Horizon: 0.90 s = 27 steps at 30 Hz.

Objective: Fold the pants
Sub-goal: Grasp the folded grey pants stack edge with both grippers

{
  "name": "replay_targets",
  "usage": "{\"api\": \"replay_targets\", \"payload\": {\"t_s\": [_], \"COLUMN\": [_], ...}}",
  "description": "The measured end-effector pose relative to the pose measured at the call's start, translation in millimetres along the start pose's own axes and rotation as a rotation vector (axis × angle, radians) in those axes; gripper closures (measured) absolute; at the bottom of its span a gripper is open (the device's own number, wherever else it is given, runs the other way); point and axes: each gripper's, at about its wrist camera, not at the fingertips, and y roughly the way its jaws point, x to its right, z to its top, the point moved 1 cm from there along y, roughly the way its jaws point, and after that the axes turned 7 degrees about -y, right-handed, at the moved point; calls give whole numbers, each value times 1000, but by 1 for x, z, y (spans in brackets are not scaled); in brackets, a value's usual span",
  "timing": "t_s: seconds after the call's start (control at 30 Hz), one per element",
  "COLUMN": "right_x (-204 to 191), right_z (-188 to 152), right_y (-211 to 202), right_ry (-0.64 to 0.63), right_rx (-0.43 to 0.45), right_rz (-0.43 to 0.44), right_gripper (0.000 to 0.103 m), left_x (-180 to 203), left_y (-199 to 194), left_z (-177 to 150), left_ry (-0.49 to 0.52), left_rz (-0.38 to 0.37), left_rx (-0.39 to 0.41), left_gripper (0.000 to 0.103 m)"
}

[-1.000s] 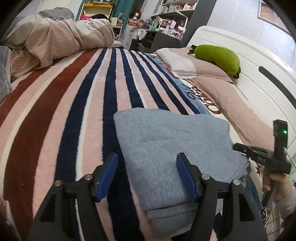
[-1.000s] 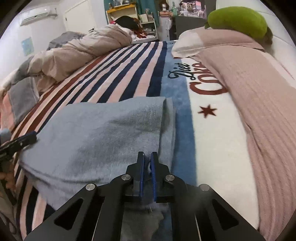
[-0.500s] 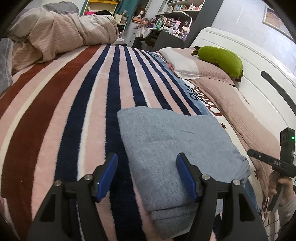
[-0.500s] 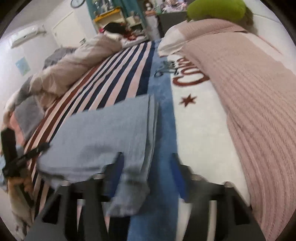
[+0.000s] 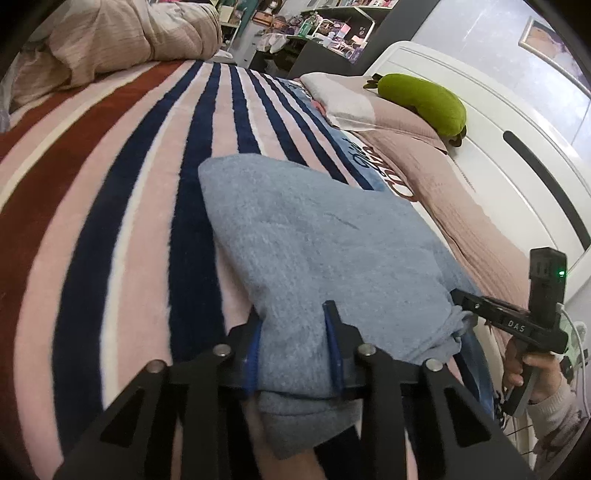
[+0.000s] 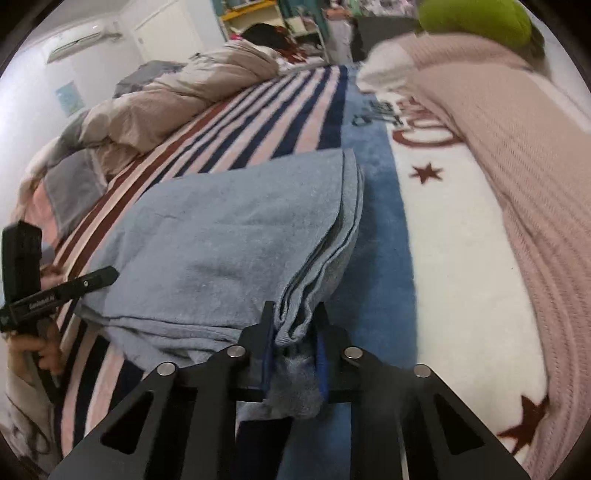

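Observation:
The pants are grey-blue, folded into a thick stack on the striped blanket. My left gripper is shut on the near left edge of the pants stack. In the right wrist view my right gripper is shut on the near right corner of the pants, pinching the layered edges. The right gripper also shows in the left wrist view, and the left gripper shows in the right wrist view.
A pink ribbed cover and pillows lie to the right, with a green plush by the white headboard. A bunched duvet lies at the far left. Shelves stand behind the bed.
Both grippers were open around the pants half a second ago. Now both have closed on the near edge of the stack, left on the left side, right on the right corner.

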Motion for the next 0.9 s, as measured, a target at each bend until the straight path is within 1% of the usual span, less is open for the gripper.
{"api": "replay_targets", "payload": {"t_s": [0.07, 0.17, 0.27, 0.37, 0.43, 0.5, 0.53, 0.6, 0.63, 0.67, 0.7, 0.77, 0.87, 0.9], "right_x": [-4, -11, -24, -28, -30, -33, -34, -33, -33, -31, -28, -21, -10, -8], "right_z": [-4, -17, -38, -57, -67, -71, -72, -73, -74, -74, -73, -70, -64, -61], "right_y": [-8, -26, -40, -51, -56, -60, -63, -66, -67, -67, -65, -60, -51, -49], "right_ry": [5, 29, 16, 20, 21, 2, -8, -3, 0, 4, 14, 41, 108, 110], "right_rx": [9, 8, -13, -17, -24, -30, -15, 0, 1, 1, 4, -7, -21, -18], "right_rz": [23, 94, 146, 171, 190, 185, 170, 154, 152, 156, 151, 139, 162, 161], "right_gripper": [92, 92, 92, 92, 92, 90, 86, 81, 74, 66, 64, 55, 53, 53], "left_x": [1, 3, 1, 4, 8, 11, 11, 9, 9, 9, 8, 3, -5, -7], "left_y": [-13, -31, -52, -65, -73, -74, -73, -71, -71, -72, -73, -73, -69, -67], "left_z": [-5, -18, -42, -62, -71, -74, -73, -71, -70, -69, -65, -56, -43, -40], "left_ry": [-4, 6, -5, 4, 17, 39, 45, 49, 53, 60, 67, 57, 38, 40], "left_rz": [6, 20, 38, 30, 37, 62, 70, 86, 93, 103, 107, 101, 138, 142], "left_rx": [12, 8, -18, -41, -52, -64, -65, -70, -70, -64, -54, -45, -38, -41], "left_gripper": [78, 78, 78, 78, 77, 72, 71, 64, 60, 53, 47, 43, 41, 41]}}
